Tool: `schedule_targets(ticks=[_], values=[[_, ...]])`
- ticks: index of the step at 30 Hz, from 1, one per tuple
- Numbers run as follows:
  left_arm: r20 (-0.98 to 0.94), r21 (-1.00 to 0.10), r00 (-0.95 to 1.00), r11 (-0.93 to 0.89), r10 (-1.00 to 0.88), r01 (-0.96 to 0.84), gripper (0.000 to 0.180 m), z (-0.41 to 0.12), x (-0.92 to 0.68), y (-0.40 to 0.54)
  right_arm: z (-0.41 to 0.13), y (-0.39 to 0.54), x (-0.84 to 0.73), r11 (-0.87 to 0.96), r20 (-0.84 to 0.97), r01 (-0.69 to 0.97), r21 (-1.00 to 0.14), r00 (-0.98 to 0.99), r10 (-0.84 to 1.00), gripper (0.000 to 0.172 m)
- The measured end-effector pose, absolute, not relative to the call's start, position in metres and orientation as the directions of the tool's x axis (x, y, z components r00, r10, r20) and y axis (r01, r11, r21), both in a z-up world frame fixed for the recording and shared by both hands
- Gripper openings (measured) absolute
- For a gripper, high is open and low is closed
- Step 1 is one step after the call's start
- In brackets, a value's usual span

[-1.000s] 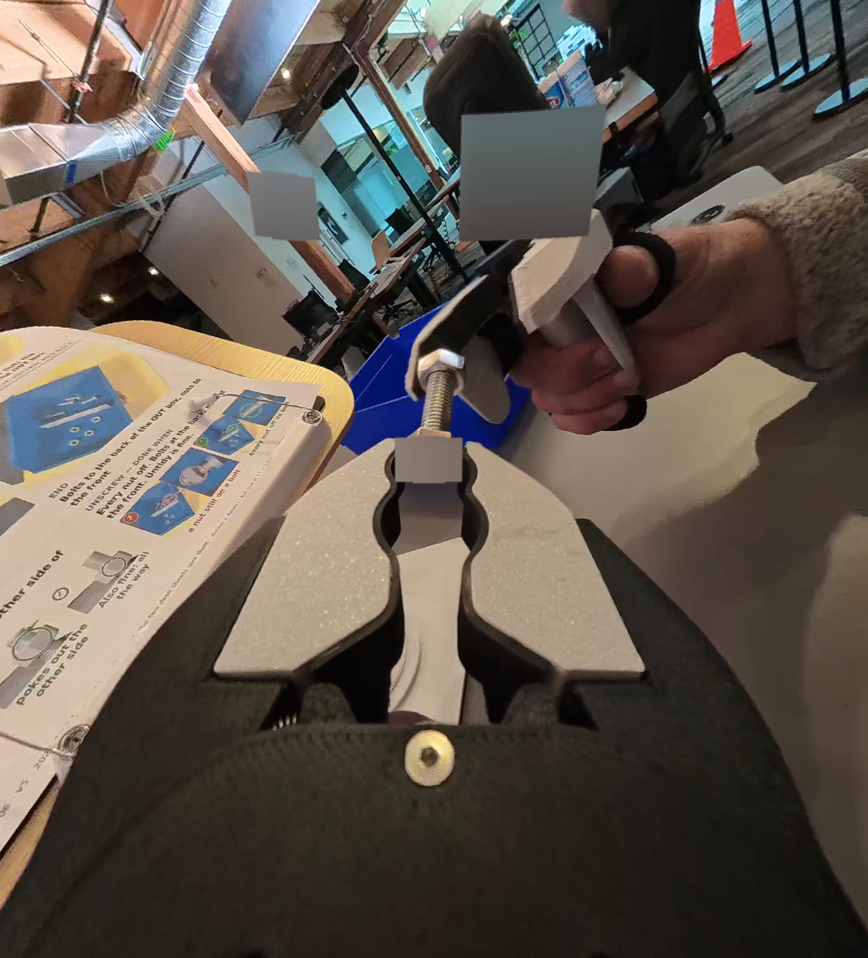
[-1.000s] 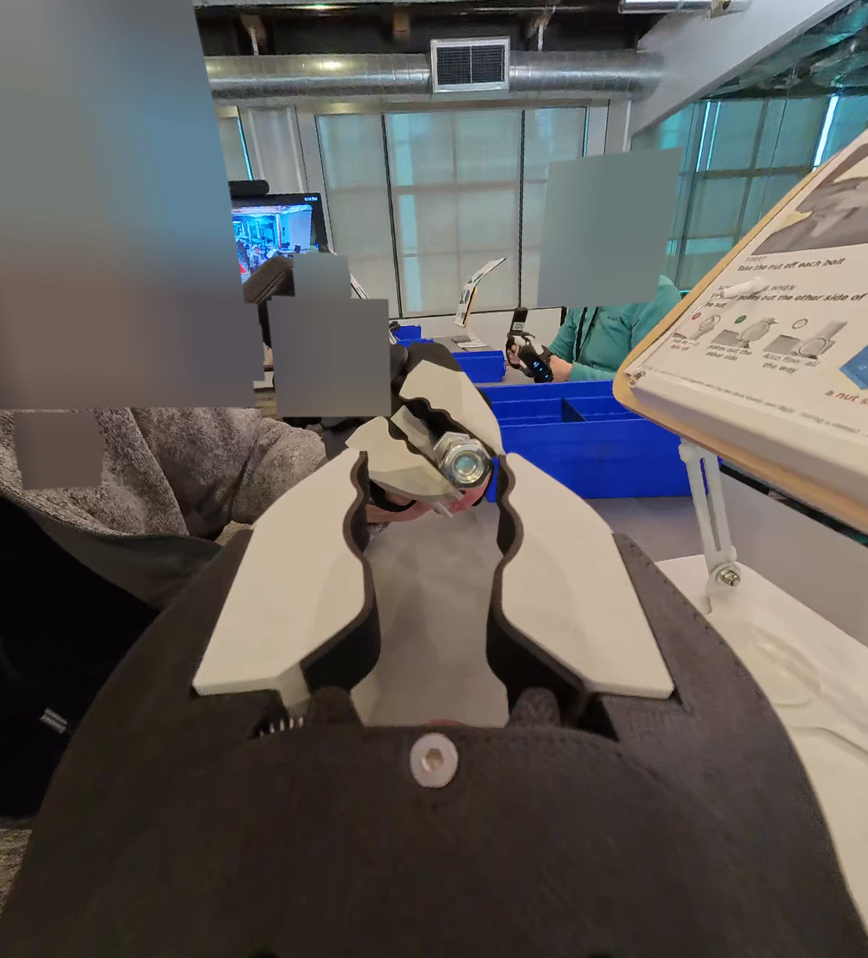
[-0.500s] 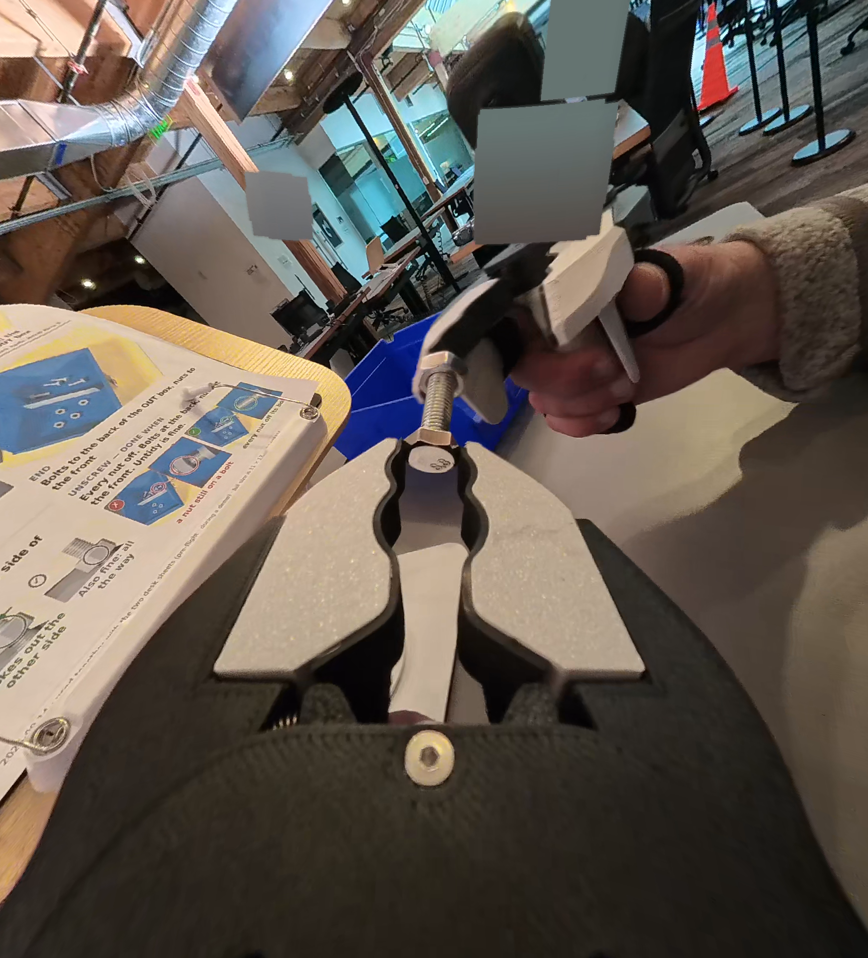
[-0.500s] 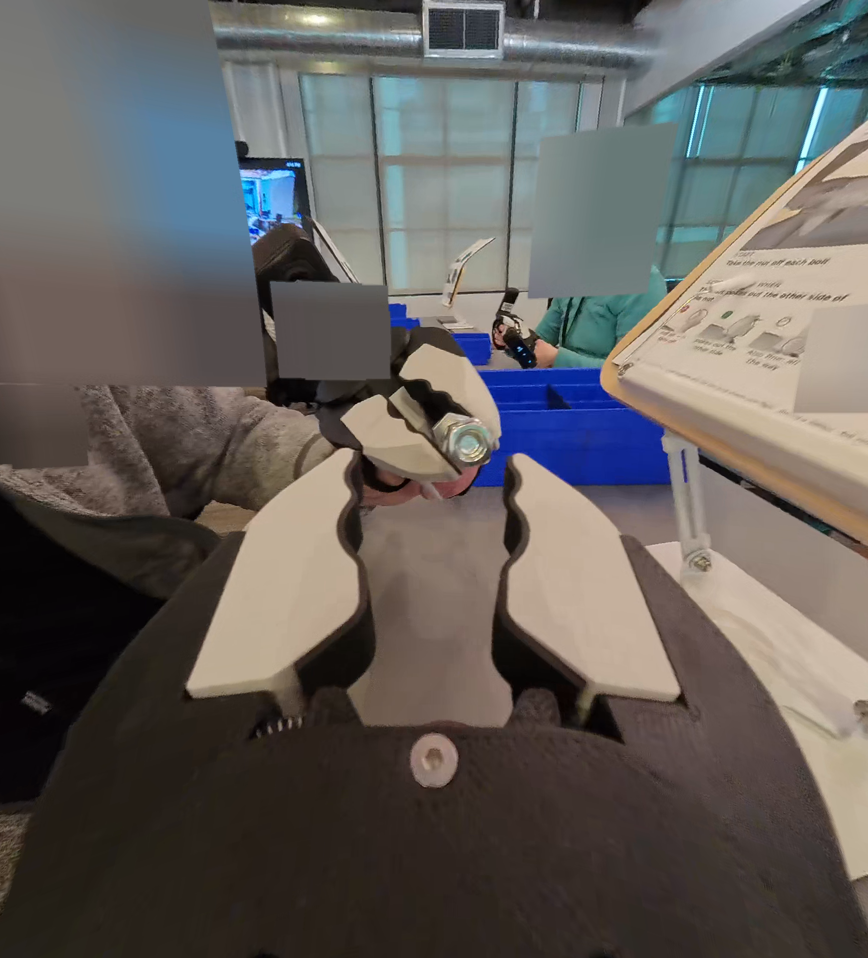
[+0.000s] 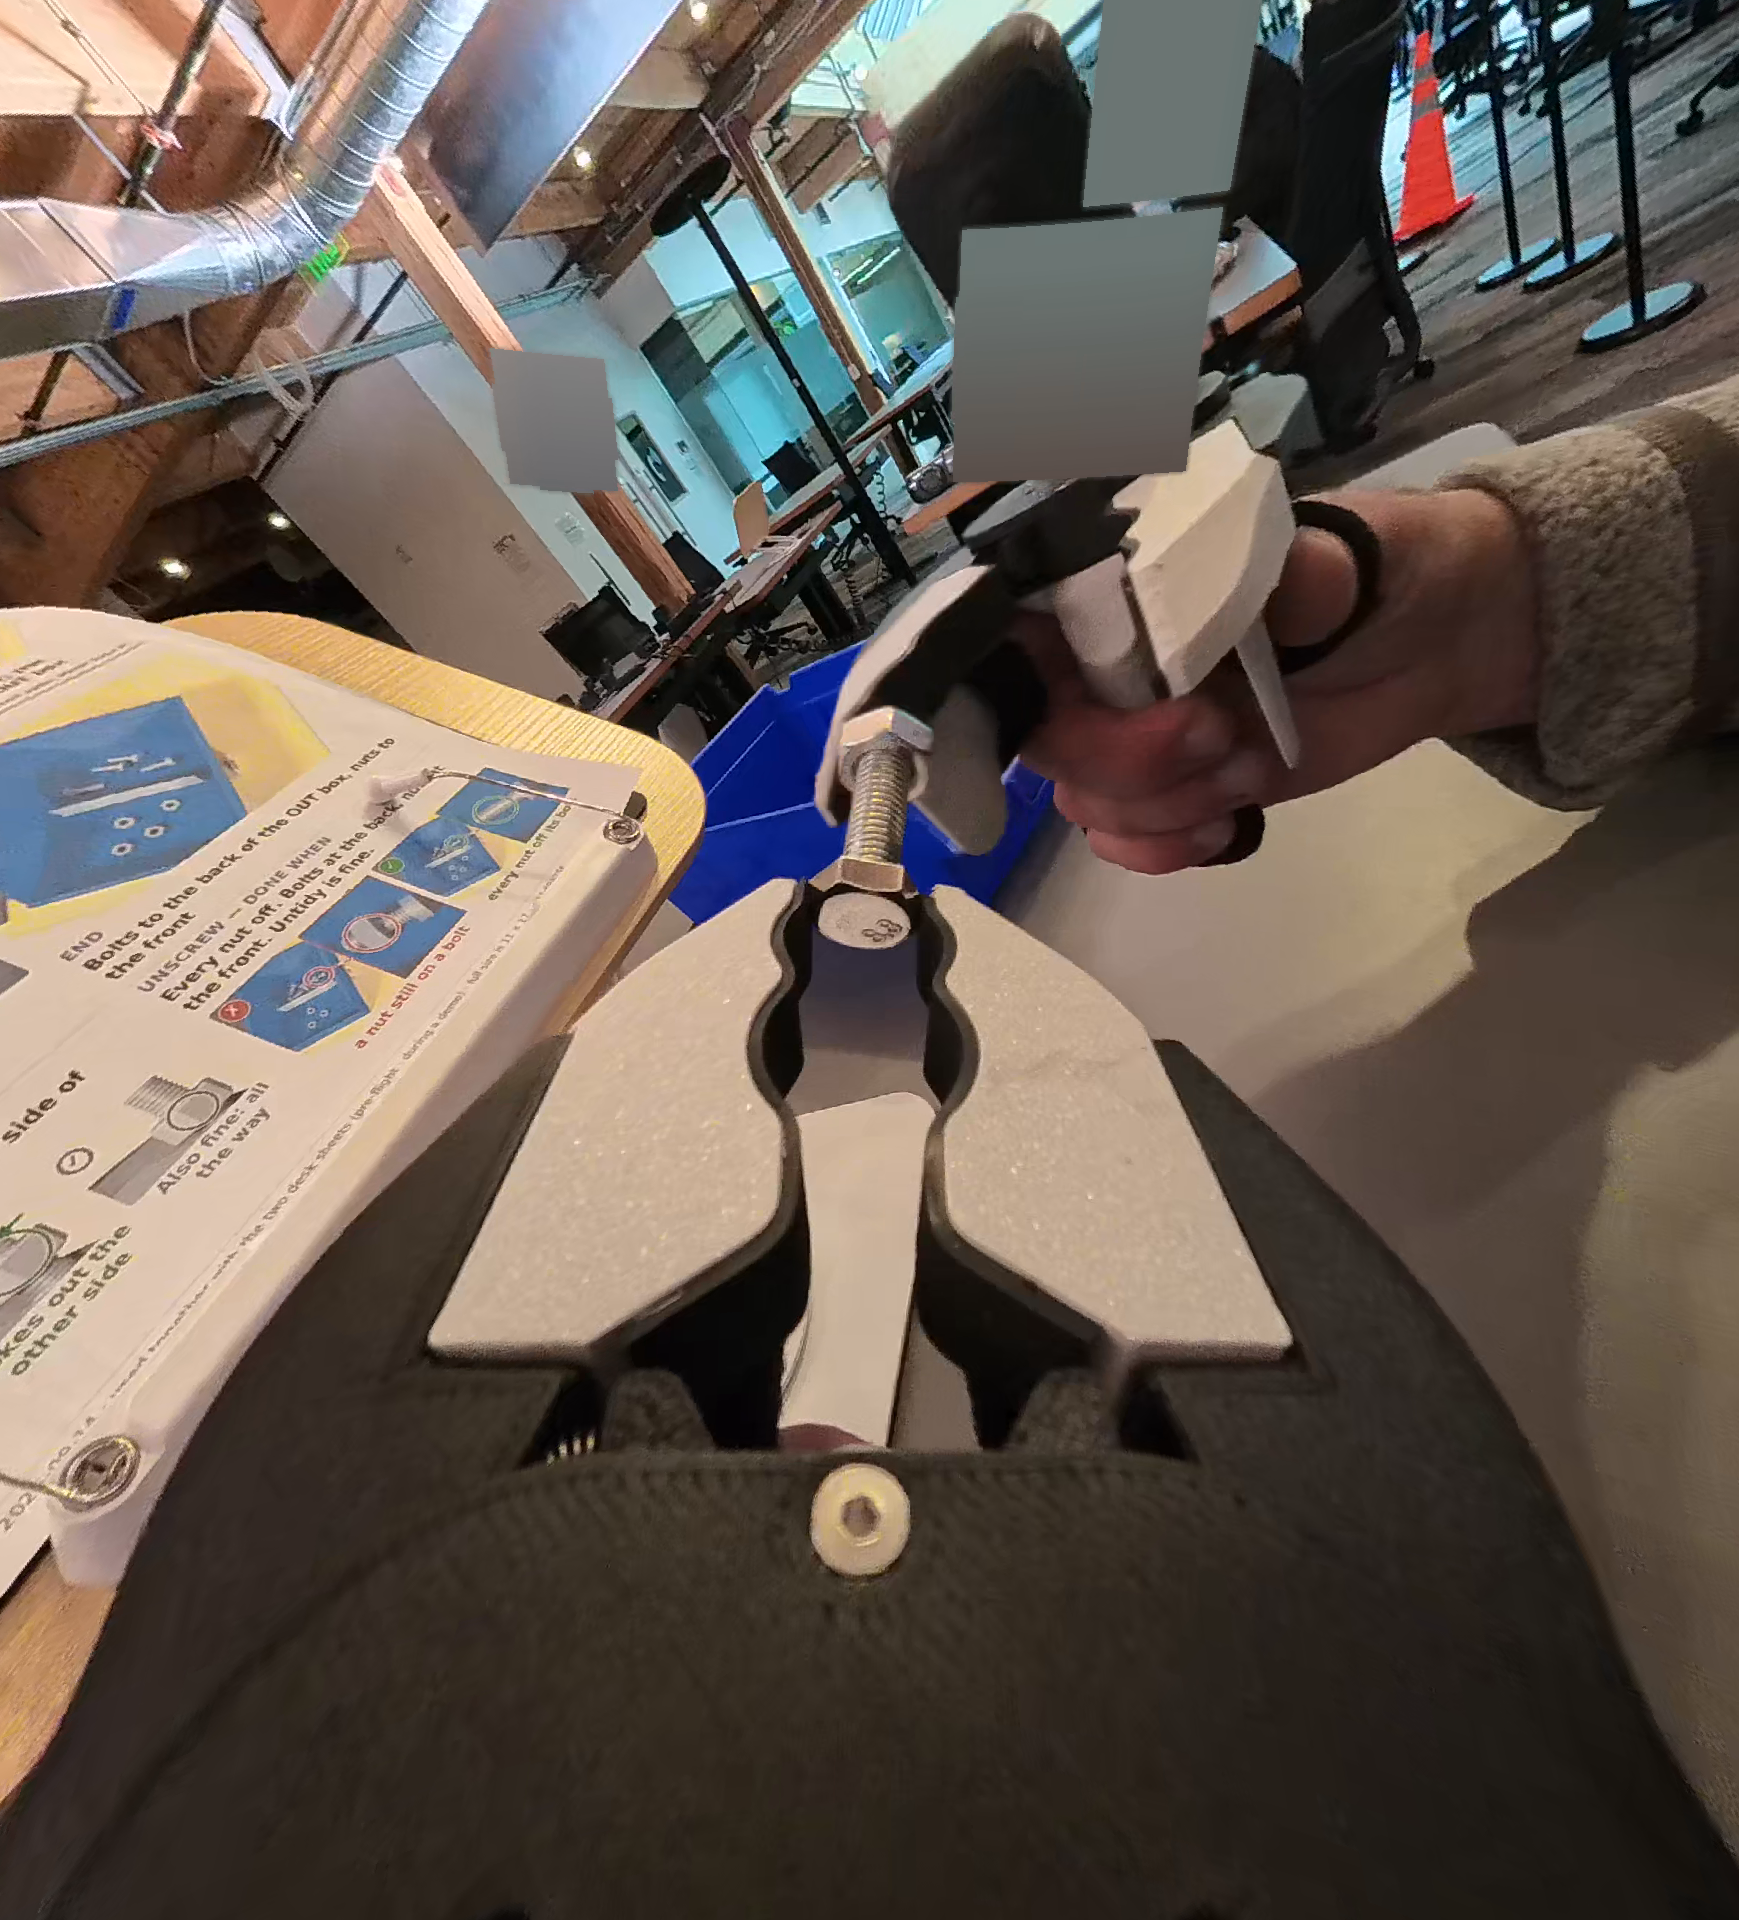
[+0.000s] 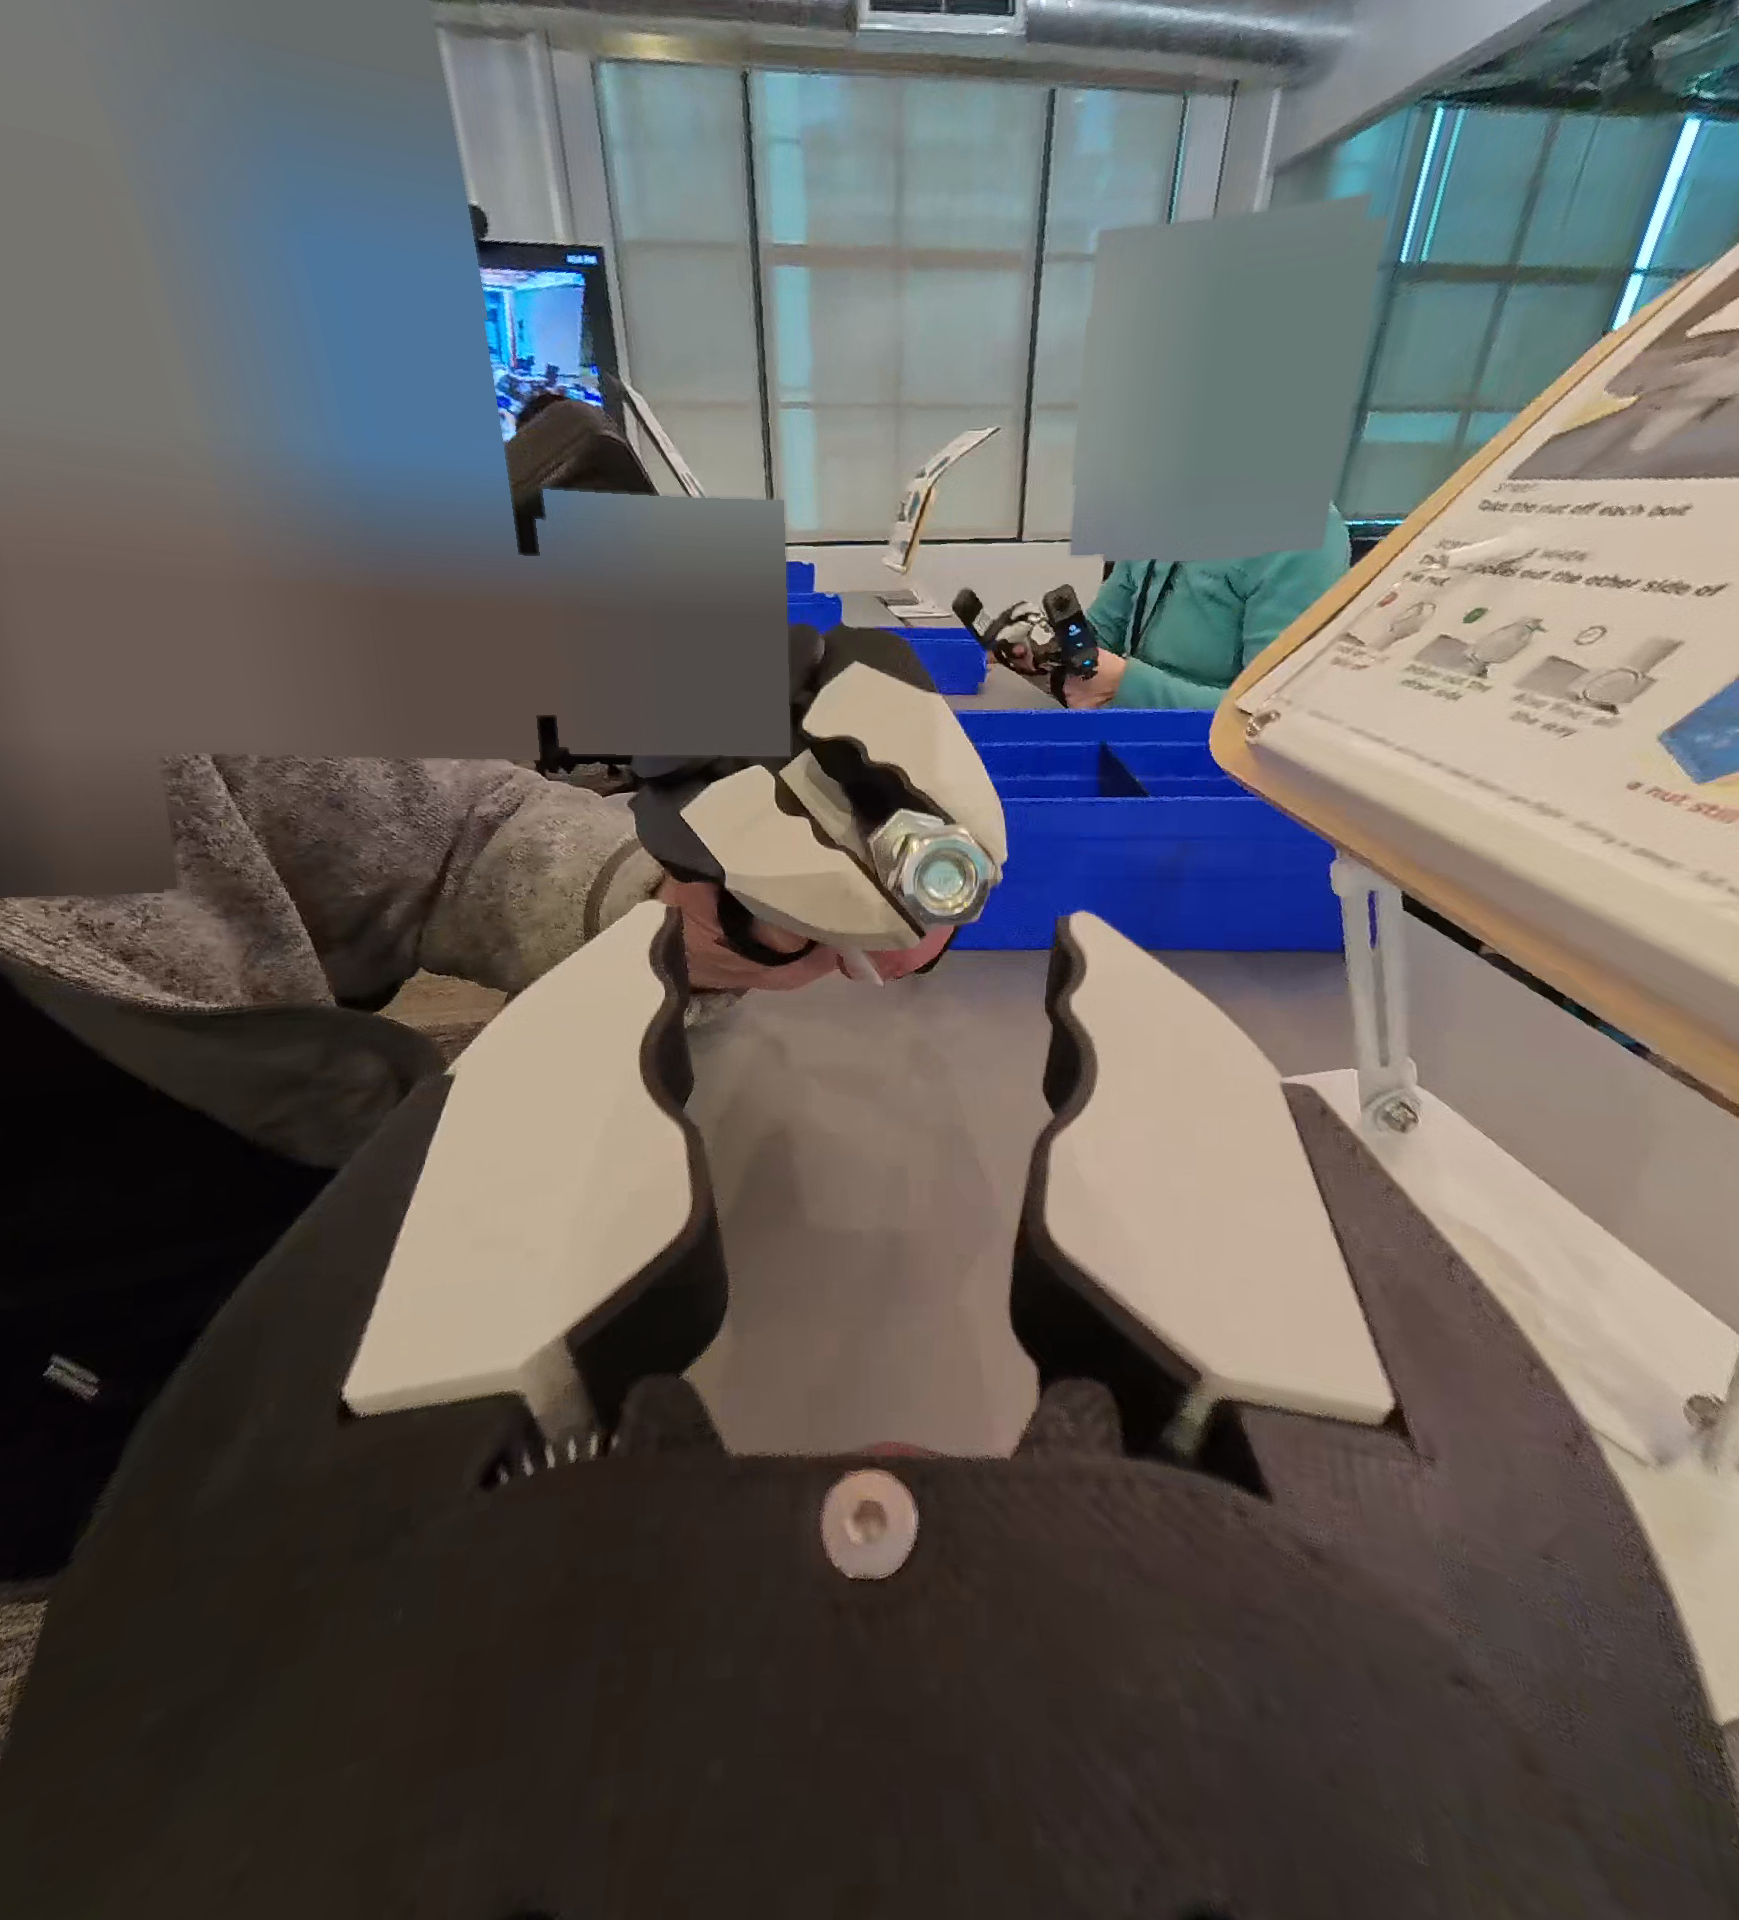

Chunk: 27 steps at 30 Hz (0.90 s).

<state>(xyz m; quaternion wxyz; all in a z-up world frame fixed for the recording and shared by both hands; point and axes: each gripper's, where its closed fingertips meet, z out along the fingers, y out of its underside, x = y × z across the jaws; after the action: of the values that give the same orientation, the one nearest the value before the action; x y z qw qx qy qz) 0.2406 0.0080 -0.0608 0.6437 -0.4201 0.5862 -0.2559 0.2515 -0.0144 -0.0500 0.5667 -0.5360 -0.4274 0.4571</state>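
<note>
My left gripper (image 5: 865,904) is shut on the hex head of a steel bolt (image 5: 863,923). The threaded shaft points away from me and carries a nut (image 5: 886,740) at its far end. My right gripper (image 5: 912,727), held by a hand in a grey sleeve, has one finger on each side of that nut without pressing on it. In the right wrist view my right gripper (image 6: 865,925) is wide open with nothing in it. The nut (image 6: 932,883) and bolt end sit just beyond and above its fingertips, held in the left gripper (image 6: 896,842).
A printed instruction sheet on a tilted wooden board (image 5: 491,686) stands at my left; it also shows in the right wrist view (image 6: 1571,644) on a white base (image 6: 1571,1299). Blue bins (image 6: 1135,821) stand behind on the grey tabletop (image 5: 1467,1143). A person in teal (image 6: 1218,623) sits beyond. My left and right fingertips are right by each other.
My right gripper's jaws have opened wider and it has drawn back a little, so the nut now sits beyond the fingertips. My left gripper keeps its hold on the bolt head.
</note>
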Motion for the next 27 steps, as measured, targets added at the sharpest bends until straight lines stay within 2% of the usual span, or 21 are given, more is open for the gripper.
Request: schedule_targets(ticks=[4,5,6,7,9,13,20,21,22,23,25,27], values=[[-0.528,-0.848,0.195,0.503,-0.826,-0.167,0.018,-0.061,0.24,0.011,-0.051,-0.022,0.242,0.022,0.018,-0.026,-0.999,0.163,0.986,0.065],[-0.514,-0.857,0.201,0.49,-0.834,-0.158,0.018,-0.06,0.238,0.013,-0.051,-0.03,0.241,0.027,0.024,-0.025,-0.999,0.113,0.993,0.056],[-0.504,-0.863,0.21,0.479,-0.838,-0.157,0.018,-0.059,0.237,0.016,-0.053,-0.047,0.24,0.024,0.024,-0.024,-0.999,0.01,1.0,0.027],[-0.502,-0.864,0.215,0.478,-0.838,-0.159,0.018,-0.058,0.235,0.018,-0.055,-0.055,0.239,0.018,0.019,-0.026,-1.0,-0.035,0.999,0.017],[-0.492,-0.87,0.208,0.47,-0.846,-0.145,0.018,-0.058,0.235,0.017,-0.06,-0.045,0.241,0.014,0.013,-0.025,-1.0,0.038,0.999,0.025],[-0.497,-0.867,0.186,0.475,-0.848,-0.149,0.018,-0.06,0.238,0.013,-0.048,-0.02,0.253,0.01,-0.007,-0.097,-0.995,0.181,0.983,0.067],[-0.497,-0.867,0.189,0.476,-0.847,-0.15,0.018,-0.06,0.237,0.013,-0.044,-0.023,0.248,0.038,0.027,-0.071,-0.997,0.151,0.988,0.067],[-0.492,-0.87,0.194,0.471,-0.849,-0.144,0.018,-0.059,0.237,0.013,-0.046,-0.028,0.248,0.036,0.028,-0.065,-0.997,0.122,0.992,0.058],[-0.479,-0.877,0.193,0.46,-0.856,-0.139,0.018,-0.058,0.236,0.014,-0.049,-0.035,0.248,0.028,0.025,-0.047,-0.999,0.065,0.998,0.035],[-0.476,-0.879,0.19,0.456,-0.859,-0.137,0.018,-0.058,0.236,0.014,-0.054,-0.036,0.247,0.01,0.009,-0.019,-1.0,0.056,0.998,0.033],[-0.479,-0.877,0.182,0.46,-0.859,-0.137,0.018,-0.06,0.237,0.013,-0.053,-0.023,0.251,0.016,0.013,-0.021,-1.0,0.139,0.99,0.051],[-0.481,-0.876,0.177,0.462,-0.859,-0.138,0.018,-0.061,0.238,0.012,-0.043,-0.019,0.255,0.022,0.008,-0.081,-0.996,0.161,0.987,0.06]])
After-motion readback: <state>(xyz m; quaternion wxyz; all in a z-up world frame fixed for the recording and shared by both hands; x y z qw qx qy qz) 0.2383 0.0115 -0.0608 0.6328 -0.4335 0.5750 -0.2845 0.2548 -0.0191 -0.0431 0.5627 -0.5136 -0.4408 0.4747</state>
